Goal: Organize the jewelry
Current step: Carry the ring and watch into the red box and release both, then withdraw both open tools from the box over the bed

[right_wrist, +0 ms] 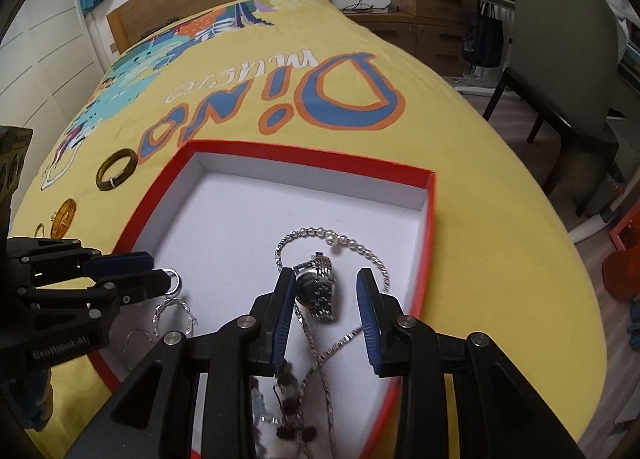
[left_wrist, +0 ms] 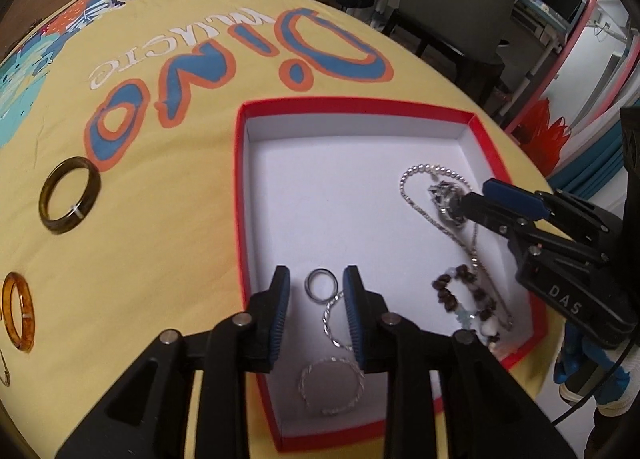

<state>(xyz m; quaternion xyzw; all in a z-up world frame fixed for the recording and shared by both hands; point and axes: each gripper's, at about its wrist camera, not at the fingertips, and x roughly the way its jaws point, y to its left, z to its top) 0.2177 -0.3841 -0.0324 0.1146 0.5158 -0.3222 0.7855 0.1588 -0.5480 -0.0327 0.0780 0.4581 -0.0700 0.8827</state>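
Jewelry is lying partly inside a red-rimmed box point(left_wrist: 240, 187) with a white floor, which is sitting on a yellow bedspread point(left_wrist: 168, 219) printed with big blue and orange letters. Inside the box, a small silver ring point(left_wrist: 320, 285) is resting on the floor between the blue pads of the left gripper point(left_wrist: 317, 299); the pads are standing apart on either side of it and are not pressing on it. Twisted silver hoops point(left_wrist: 332, 385) are lying just beside the ring, nearer the camera.

Farther right in the box, a silver watch point(right_wrist: 318, 289) with a metal band is lying on the floor between the fingers of the right gripper point(right_wrist: 326, 299). Its dial is sitting close against the left pad, while the other pad is standing clear, so the jaws are parted and not clamping. A pearl and chain necklace point(right_wrist: 340, 243) is looping around the watch, and a bracelet of brown beads point(left_wrist: 464, 295) is lying near the box's front corner.

Outside the box, on the bedspread to the left, a dark green bangle point(left_wrist: 70, 195) and an amber bangle point(left_wrist: 18, 311) are lying well apart from the box.
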